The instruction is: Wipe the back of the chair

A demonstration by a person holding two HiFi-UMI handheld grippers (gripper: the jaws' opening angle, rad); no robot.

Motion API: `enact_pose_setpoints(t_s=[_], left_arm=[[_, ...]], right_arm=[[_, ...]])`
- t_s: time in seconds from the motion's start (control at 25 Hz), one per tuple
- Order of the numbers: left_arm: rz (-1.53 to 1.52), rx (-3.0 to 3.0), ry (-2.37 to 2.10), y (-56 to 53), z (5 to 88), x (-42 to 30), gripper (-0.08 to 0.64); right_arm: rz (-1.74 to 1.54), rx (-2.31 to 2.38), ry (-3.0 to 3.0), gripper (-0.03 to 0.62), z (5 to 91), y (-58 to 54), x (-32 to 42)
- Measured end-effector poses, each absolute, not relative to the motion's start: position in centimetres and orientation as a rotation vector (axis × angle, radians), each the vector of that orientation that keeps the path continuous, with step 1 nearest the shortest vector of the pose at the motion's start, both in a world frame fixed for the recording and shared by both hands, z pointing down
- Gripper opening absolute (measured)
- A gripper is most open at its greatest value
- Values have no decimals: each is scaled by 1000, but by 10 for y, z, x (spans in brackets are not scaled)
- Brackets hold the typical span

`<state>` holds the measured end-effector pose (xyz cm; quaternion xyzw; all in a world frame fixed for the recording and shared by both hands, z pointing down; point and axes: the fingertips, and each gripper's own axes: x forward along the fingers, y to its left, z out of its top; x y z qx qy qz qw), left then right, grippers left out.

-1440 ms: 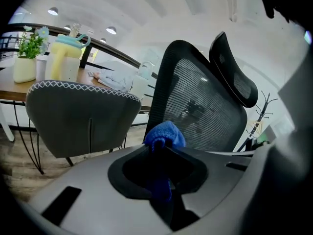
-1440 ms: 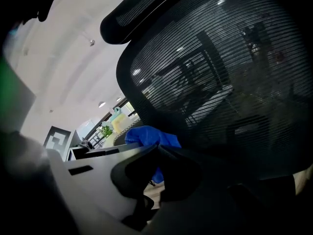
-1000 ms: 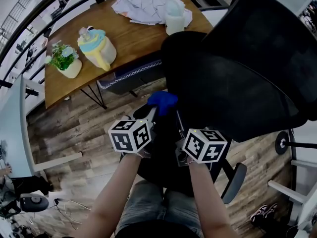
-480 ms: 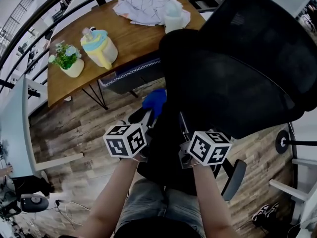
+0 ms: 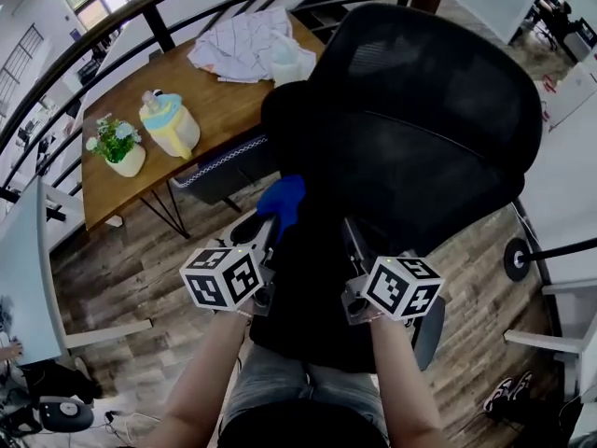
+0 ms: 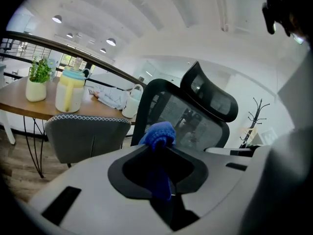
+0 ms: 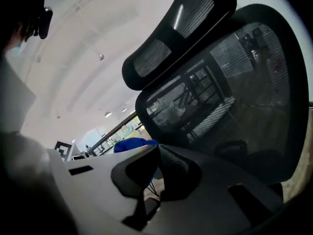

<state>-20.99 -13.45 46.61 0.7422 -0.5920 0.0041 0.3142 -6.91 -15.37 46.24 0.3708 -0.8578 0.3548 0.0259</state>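
Two tools are held out side by side in front of the person. The left tool is clenched on a blue cloth, and the cloth bunches up above the jaw tips and also hangs down between them. The right tool has its jaws pressed together with nothing between them. Both tools point at the black mesh chair back, which stands just behind them with its headrest on top. The blue cloth is right at the left edge of this back, but I cannot tell if it touches the mesh. Farther away is a wooden surface. A small plant in a white pot stands near its left corner, a yellow and blue jug is just beside the plant, and a crumpled white cloth lies at the far edge.
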Motion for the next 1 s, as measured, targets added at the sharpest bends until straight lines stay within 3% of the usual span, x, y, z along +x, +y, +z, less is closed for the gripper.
enact_pose_setpoints(t_s=[1.0], left_arm=[[-211, 2406, -1275, -104, 308, -83, 78]], right_arm=[[674, 1275, -2974, 28, 294, -102, 21]])
